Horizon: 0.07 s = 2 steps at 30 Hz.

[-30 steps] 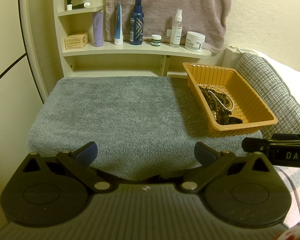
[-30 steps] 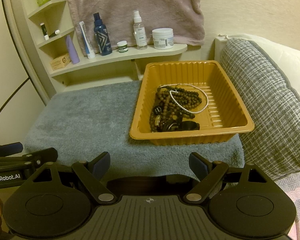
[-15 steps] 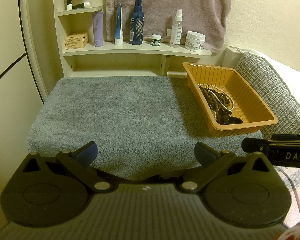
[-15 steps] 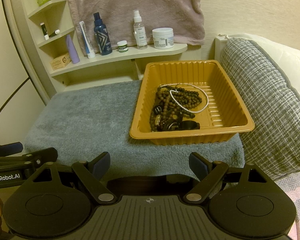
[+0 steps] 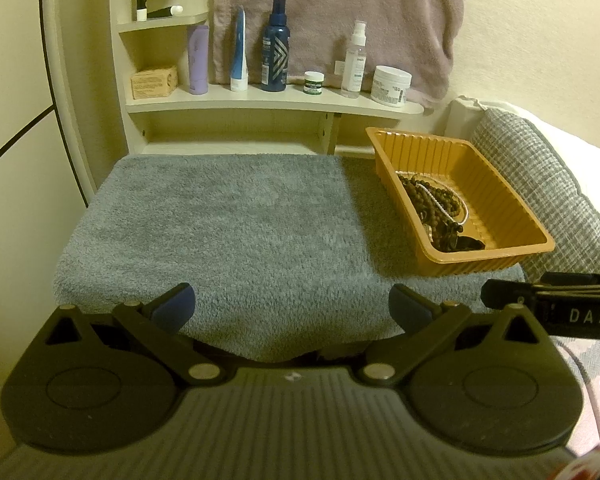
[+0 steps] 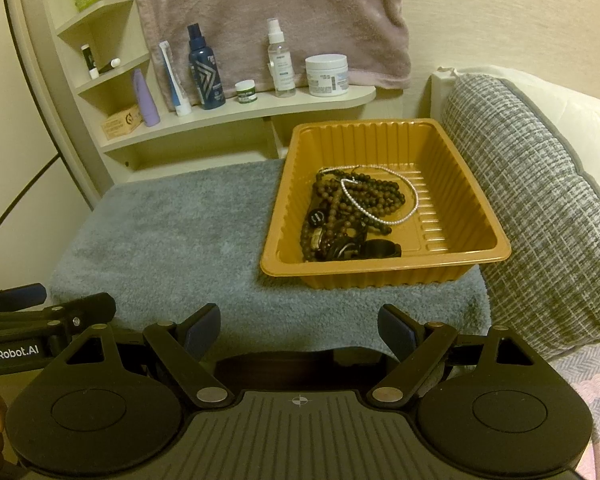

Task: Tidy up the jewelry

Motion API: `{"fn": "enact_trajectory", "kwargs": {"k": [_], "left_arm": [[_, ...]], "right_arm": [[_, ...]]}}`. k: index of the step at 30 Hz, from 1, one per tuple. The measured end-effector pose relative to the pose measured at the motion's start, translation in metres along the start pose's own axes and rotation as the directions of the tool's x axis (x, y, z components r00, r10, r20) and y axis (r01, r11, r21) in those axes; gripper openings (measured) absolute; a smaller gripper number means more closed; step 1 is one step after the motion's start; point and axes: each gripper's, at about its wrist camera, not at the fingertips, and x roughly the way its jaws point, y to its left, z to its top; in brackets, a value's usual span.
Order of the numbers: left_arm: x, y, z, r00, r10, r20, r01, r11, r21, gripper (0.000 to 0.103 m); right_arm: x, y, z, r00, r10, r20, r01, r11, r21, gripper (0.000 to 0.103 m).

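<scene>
An orange plastic tray (image 6: 476,184) sits on the right side of a grey towel (image 6: 172,232). In it lies a tangle of dark brown bead strands (image 6: 364,196), a thin silver chain (image 6: 380,216) and black pieces (image 6: 360,248). The tray also shows in the left wrist view (image 5: 500,196). My right gripper (image 6: 300,328) is open and empty, held at the towel's near edge in front of the tray. My left gripper (image 5: 292,306) is open and empty, at the near edge facing the bare middle of the towel (image 5: 236,232).
A shelf (image 6: 236,116) behind the towel holds several bottles and jars, with a pink towel (image 6: 268,16) hanging above. A grey checked cushion (image 6: 540,208) presses against the tray's right side. A curved frame (image 5: 60,92) stands at the left.
</scene>
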Motion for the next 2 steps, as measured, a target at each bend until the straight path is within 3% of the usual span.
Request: {"fn": "enact_trajectory", "kwargs": {"k": [2], "left_arm": [[0.0011,-0.0007,0.0008,1.0,-0.001,-0.005,0.001,1.0,0.0,0.102]], "right_arm": [[0.0,0.0001,-0.0001,1.0,0.0,0.0,0.0,1.0,0.0,0.085]]}}
